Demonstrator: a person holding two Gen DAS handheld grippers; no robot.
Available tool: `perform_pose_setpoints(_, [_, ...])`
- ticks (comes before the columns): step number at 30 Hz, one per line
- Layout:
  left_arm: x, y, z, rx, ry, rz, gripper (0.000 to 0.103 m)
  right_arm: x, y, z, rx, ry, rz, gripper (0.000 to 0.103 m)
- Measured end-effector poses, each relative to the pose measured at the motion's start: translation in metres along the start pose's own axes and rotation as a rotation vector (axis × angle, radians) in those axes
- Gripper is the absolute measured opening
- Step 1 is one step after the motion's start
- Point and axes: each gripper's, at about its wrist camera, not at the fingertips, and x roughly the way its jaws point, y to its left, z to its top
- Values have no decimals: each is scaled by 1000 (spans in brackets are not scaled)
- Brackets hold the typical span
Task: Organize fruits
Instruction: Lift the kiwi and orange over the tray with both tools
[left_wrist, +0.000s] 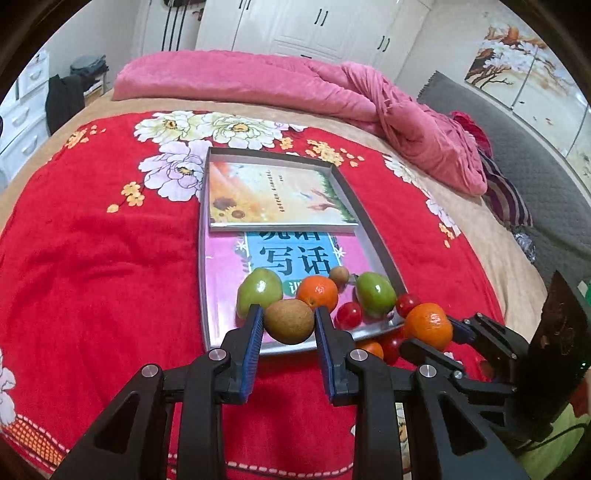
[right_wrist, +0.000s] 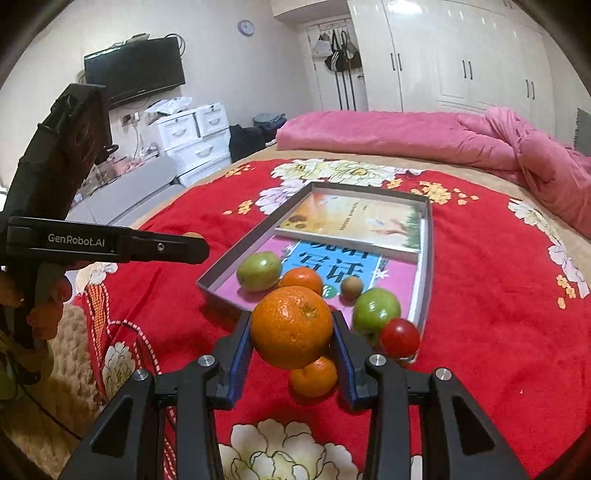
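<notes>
My left gripper (left_wrist: 288, 311) is shut on a brown kiwi (left_wrist: 289, 325), held just above the near edge of the silver tray (left_wrist: 373, 236). In the right wrist view my right gripper (right_wrist: 291, 318) is shut on a large orange (right_wrist: 291, 328), lifted over the red blanket beside the tray (right_wrist: 236, 254). The same gripper (left_wrist: 432, 332) with that orange (left_wrist: 428, 325) shows at the right of the left wrist view. In the tray lie two green fruits (left_wrist: 258, 291) (left_wrist: 375, 293), an orange (left_wrist: 317, 291), a small brown fruit (left_wrist: 338, 275) and red tomatoes (left_wrist: 348, 315).
Two books (left_wrist: 277, 192) lie flat in the tray. A smaller orange (right_wrist: 314, 376) rests on the blanket under my right gripper, and a tomato (right_wrist: 399, 336) sits at the tray's near corner. A pink quilt (left_wrist: 258, 77) is heaped at the bed's far side.
</notes>
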Motion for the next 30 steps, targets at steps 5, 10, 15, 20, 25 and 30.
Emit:
perform_pose_setpoints(5, [11, -4, 4, 11, -2, 15, 29, -2, -7, 5, 15, -23, -23, 41])
perform_pose_setpoints(10, [24, -9, 3, 24, 17, 22, 29, -2, -13, 9, 20, -36, -44, 41])
perform_pose_setpoints(15, [36, -13, 0, 36, 41, 23, 29, 1, -17, 10, 21, -39, -56, 41])
perform_pose_setpoints(20, [47, -15, -3, 43, 59, 25, 29, 3, -18, 11, 19, -39, -67, 41])
perform_pose_setpoints(25, [55, -16, -6, 44, 72, 28, 29, 8, -20, 12, 8, -30, -84, 41])
perform_pose_setpoints(30, [60, -17, -7, 48, 82, 31, 29, 15, -19, 12, -10, -15, -87, 41])
